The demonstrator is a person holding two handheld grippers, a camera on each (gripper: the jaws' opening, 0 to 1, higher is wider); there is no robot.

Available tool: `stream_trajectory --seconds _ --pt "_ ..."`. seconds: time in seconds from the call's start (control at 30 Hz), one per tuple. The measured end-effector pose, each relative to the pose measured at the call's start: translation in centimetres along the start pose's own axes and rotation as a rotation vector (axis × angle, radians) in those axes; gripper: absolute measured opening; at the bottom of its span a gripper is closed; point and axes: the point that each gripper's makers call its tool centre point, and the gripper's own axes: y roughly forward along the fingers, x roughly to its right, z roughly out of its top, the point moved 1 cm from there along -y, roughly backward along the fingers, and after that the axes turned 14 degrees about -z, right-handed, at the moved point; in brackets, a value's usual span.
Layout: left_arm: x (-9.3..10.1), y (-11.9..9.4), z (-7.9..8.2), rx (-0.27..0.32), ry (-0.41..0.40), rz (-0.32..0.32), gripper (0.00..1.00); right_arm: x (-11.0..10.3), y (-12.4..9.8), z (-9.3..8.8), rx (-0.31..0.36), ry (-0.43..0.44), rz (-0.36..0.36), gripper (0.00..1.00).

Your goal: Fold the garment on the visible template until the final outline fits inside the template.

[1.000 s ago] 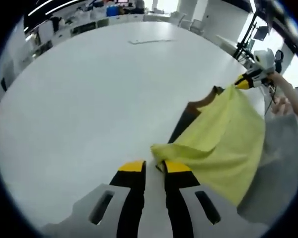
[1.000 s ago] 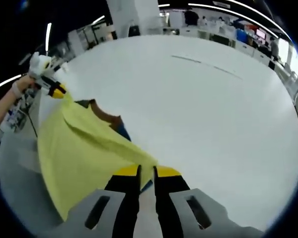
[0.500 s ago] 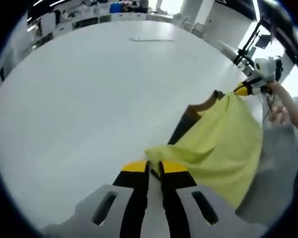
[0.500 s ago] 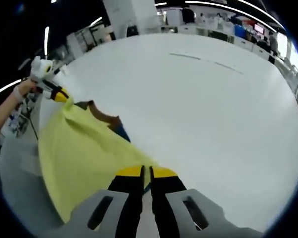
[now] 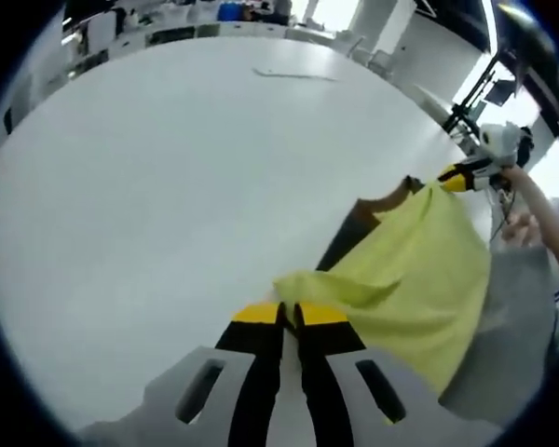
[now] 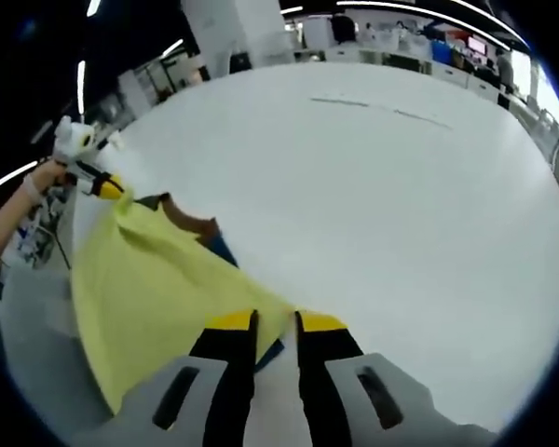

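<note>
A yellow garment [image 5: 419, 270] hangs stretched between my two grippers above a white table [image 5: 168, 186]. In the left gripper view my left gripper [image 5: 290, 312] is shut on one corner, and my right gripper [image 5: 458, 174] meets the far corner at the upper right. In the right gripper view my right gripper [image 6: 277, 321] has its jaws apart, with a tip of the garment [image 6: 149, 289] lying between them. My left gripper [image 6: 102, 184] sits at the garment's far corner on the left. A dark brown and blue flat piece [image 6: 197, 225] shows partly from under the cloth.
The white table [image 6: 401, 214] spreads wide beyond the garment, with a thin line mark [image 6: 373, 107] far across it. A person's forearm [image 5: 550, 219] holds the right gripper. Grey fabric [image 5: 517, 317] lies below the garment's near edge. Desks and equipment stand at the room's far side.
The right gripper's jaws, nearly together half a second ago, now stand apart. The left gripper's jaws closed on the corner over the last second and stay shut.
</note>
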Motion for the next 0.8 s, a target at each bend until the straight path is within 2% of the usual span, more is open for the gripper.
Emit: stream_trajectory --seconds 0.07,0.1,0.13,0.23,0.47,0.8 --pt "0.0 -0.1 0.0 0.0 -0.001 0.0 0.02 0.1 0.2 -0.2 -0.001 0.012 -0.003 0.17" --pt "0.0 -0.1 -0.1 0.001 -0.002 0.0 0.02 0.1 0.2 0.2 0.025 0.03 0.003 0.17" --pt "0.0 -0.1 -0.1 0.001 -0.003 -0.001 0.02 0.1 0.2 0.1 0.019 0.076 0.01 0.17" --pt "0.0 -0.2 -0.2 0.003 -0.005 -0.001 0.02 0.4 0.2 -0.1 0.016 0.096 0.01 0.16" --pt "0.0 -0.2 -0.3 0.015 -0.044 -0.009 0.01 -0.4 0.0 -0.2 0.013 0.102 0.03 0.08" --pt "0.2 -0.9 -0.2 0.051 -0.042 0.004 0.0 -0.5 -1.1 0.2 0.047 0.103 0.017 0.06"
